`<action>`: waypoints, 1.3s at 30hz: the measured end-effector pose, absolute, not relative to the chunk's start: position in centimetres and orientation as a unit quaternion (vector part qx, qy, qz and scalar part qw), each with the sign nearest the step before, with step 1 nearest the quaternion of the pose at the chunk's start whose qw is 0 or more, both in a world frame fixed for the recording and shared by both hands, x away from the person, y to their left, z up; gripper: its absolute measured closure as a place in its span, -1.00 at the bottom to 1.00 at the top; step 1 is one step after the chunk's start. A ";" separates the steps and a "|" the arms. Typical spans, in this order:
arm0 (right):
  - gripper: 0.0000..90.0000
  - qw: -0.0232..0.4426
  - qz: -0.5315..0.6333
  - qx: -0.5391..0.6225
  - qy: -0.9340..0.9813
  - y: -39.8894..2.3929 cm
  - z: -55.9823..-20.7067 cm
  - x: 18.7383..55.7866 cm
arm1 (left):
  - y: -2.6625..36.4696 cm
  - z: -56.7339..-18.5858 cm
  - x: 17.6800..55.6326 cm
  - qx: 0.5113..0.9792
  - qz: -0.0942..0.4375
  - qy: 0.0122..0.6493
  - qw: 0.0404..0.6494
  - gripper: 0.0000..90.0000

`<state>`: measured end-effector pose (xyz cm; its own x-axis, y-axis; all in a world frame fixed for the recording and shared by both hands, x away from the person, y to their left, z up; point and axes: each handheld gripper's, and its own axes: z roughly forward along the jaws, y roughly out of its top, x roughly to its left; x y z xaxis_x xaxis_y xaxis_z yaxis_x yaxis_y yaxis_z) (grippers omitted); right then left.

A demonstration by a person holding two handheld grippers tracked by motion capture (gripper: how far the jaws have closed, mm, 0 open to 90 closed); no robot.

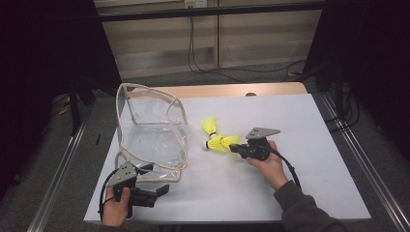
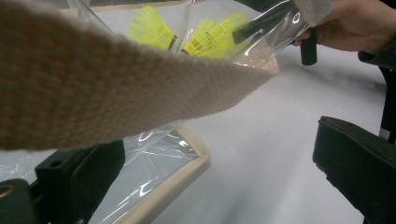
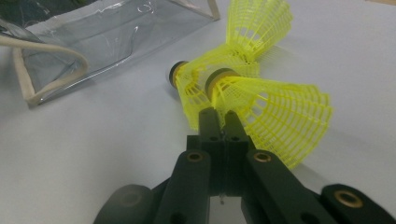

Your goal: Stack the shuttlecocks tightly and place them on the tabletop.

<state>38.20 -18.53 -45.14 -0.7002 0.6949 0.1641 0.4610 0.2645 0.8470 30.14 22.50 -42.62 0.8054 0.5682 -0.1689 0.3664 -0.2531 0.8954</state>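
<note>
Nearest the person's edge of the white table, the left hand holds the left gripper low over the tabletop, just in front of the clear plastic bag. Seen from the left gripper view, its two black jaws stand far apart: one sits under the bag's transparent wall and beige edging, the other is out over bare table, and the bag's woven beige strap crosses above the gap; whether either pad touches the plastic cannot be told. No brand, label or readable writing appears on the bag, the grippers or the shuttlecocks. Farther in, toward the middle of the table, the right hand holds the right gripper pointed left at a cluster of three yellow shuttlecocks. From the right gripper view, its jaws are drawn fully together, with their tips pinching the mesh skirt of the nearest shuttlecock close to its cork. A second shuttlecock lies touching it, its dark cork end pointing toward the bag, and a third shuttlecock rests just behind them. Beyond, the bag lies with its mouth facing the cluster, near but apart from it.
</note>
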 end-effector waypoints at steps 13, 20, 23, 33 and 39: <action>1.00 0.121 0.487 0.363 0.785 -18.3 -45.0 38.2 | 22.5 -42.6 30.1 0.786 0.094 0.297 0.534 -0.95; 1.00 0.118 0.485 0.358 0.789 -18.0 -45.1 38.3 | 22.5 -42.6 30.1 0.784 0.093 0.298 0.537 -0.95; 1.00 0.118 0.484 0.356 0.790 -17.9 -45.1 38.3 | 22.5 -42.6 30.1 0.782 0.093 0.298 0.539 -0.95; 1.00 0.114 0.481 0.350 0.796 -17.6 -45.2 38.5 | 22.5 -42.6 30.1 0.783 0.093 0.298 0.538 -0.95; 1.00 0.114 0.480 0.347 0.798 -17.4 -45.1 38.7 | 22.5 -42.6 30.1 0.783 0.093 0.298 0.538 -0.95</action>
